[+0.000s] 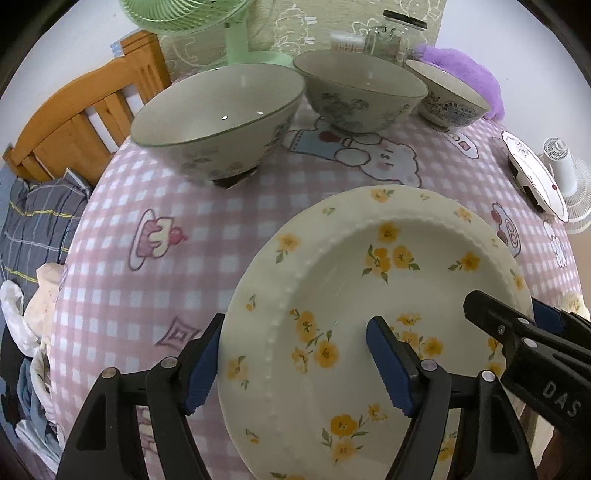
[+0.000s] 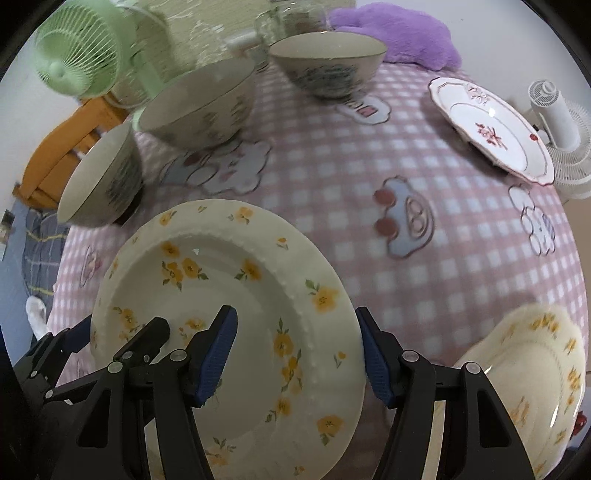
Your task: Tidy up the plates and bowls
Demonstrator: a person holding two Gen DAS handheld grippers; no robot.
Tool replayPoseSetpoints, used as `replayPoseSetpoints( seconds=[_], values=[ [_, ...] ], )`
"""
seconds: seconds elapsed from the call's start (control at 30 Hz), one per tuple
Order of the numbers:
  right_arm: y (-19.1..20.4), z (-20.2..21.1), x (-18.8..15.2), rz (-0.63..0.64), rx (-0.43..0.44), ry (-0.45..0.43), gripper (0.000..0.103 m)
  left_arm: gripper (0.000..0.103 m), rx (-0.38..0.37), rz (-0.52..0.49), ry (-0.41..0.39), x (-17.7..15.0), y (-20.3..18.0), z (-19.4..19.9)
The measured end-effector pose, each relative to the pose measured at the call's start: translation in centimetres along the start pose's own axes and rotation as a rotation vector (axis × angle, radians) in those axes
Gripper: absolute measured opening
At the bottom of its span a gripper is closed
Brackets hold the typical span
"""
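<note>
A cream plate with yellow flowers (image 1: 351, 288) is held between both grippers above the pink checked tablecloth (image 1: 184, 206). My left gripper (image 1: 295, 365) straddles its left rim, one finger (image 1: 203, 365) outside and one over the plate. My right gripper (image 2: 297, 358) straddles the right rim of the same plate (image 2: 236, 295); its fingers (image 1: 517, 332) show in the left wrist view. Three pale bowls (image 1: 221, 118) (image 1: 364, 88) (image 1: 448, 96) stand in a row at the back. A white plate with red flowers (image 2: 487, 125) lies at the right. A second yellow-flowered plate (image 2: 535, 380) sits at the near right.
A green fan (image 1: 207, 22) and glass jars (image 1: 384, 40) stand behind the bowls. A purple plush (image 1: 465, 74) lies at the back right. A white fan (image 2: 557, 122) is beyond the right table edge. A wooden bed frame (image 1: 85, 110) and bedding are on the left.
</note>
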State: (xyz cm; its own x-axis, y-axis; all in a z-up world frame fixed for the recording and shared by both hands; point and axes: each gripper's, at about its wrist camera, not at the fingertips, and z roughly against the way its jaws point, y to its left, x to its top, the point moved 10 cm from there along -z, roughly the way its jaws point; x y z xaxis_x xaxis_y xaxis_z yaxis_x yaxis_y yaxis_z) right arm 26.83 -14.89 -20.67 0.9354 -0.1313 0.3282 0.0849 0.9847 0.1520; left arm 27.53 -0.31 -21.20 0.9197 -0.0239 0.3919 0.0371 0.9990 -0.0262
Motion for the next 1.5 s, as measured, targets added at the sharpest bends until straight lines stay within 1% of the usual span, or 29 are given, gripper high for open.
replayPoseSetpoints(
  seconds=[0.07, 0.1, 0.13, 0.2, 0.33, 0.43, 0.5, 0.63, 0.73, 0.8, 0.9, 1.03, 1.2, 1.37, 1.5],
  values=[
    [0.1, 0.1, -0.5, 0.014, -0.021, -0.007, 0.058, 0.071, -0.006, 0.000, -0.009, -0.1, 0.1, 0.2],
    [0.0, 0.1, -0.6, 0.021, -0.035, -0.010, 0.053, 0.071, -0.003, -0.003, -0.013, 0.0, 0.0, 0.2],
    [-0.2, 0.1, -0.6, 0.026, -0.053, -0.008, 0.052, 0.072, 0.018, -0.021, -0.018, -0.1, -0.2, 0.1],
    [-0.4, 0.0, -0.6, 0.021, -0.062, -0.012, 0.053, 0.073, 0.025, -0.027, -0.031, 0.0, -0.1, 0.2],
    [0.0, -0.1, -0.8, 0.070, -0.076, -0.035, 0.062, 0.074, 0.025, -0.020, -0.036, 0.0, 0.0, 0.1],
    [0.1, -0.1, -0.9, 0.089, -0.084, -0.044, 0.062, 0.075, 0.030, -0.023, -0.030, 0.1, 0.0, 0.1],
    [0.1, 0.0, -1.0, 0.089, -0.098, -0.049, 0.061, 0.072, 0.033, -0.015, -0.017, 0.1, 0.0, 0.1],
    [0.3, 0.2, -0.8, 0.102, -0.134, -0.045, 0.061, 0.072, 0.035, -0.006, 0.002, 0.0, 0.0, 0.2],
    [0.3, 0.5, -1.1, 0.085, -0.142, -0.034, 0.060, 0.071, 0.033, -0.033, 0.003, -0.5, -0.1, 0.8],
    [0.1, 1.1, -1.5, 0.058, -0.159, -0.038, 0.060, 0.071, 0.031, -0.055, -0.002, -0.9, -0.2, 1.5],
    [0.2, 1.9, -2.0, 0.054, -0.180, -0.041, 0.060, 0.071, 0.028, -0.060, -0.005, -1.4, 0.0, 2.4],
    [0.7, 3.1, -2.7, 0.037, -0.186, -0.045, 0.060, 0.071, 0.007, -0.063, -0.017, -2.0, 0.5, 4.0],
    [1.4, 5.3, -3.5, 0.025, -0.199, -0.072, 0.060, 0.071, -0.021, -0.082, -0.043, -2.2, 0.6, 6.0],
    [1.7, 7.7, -5.0, -0.027, -0.213, -0.087, 0.060, 0.071, -0.047, -0.110, -0.064, -2.5, 0.6, 8.0],
    [1.6, 9.2, -6.0, -0.059, -0.214, -0.095, 0.060, 0.071, -0.058, -0.139, -0.081, -2.8, -0.2, 9.1]
  ],
)
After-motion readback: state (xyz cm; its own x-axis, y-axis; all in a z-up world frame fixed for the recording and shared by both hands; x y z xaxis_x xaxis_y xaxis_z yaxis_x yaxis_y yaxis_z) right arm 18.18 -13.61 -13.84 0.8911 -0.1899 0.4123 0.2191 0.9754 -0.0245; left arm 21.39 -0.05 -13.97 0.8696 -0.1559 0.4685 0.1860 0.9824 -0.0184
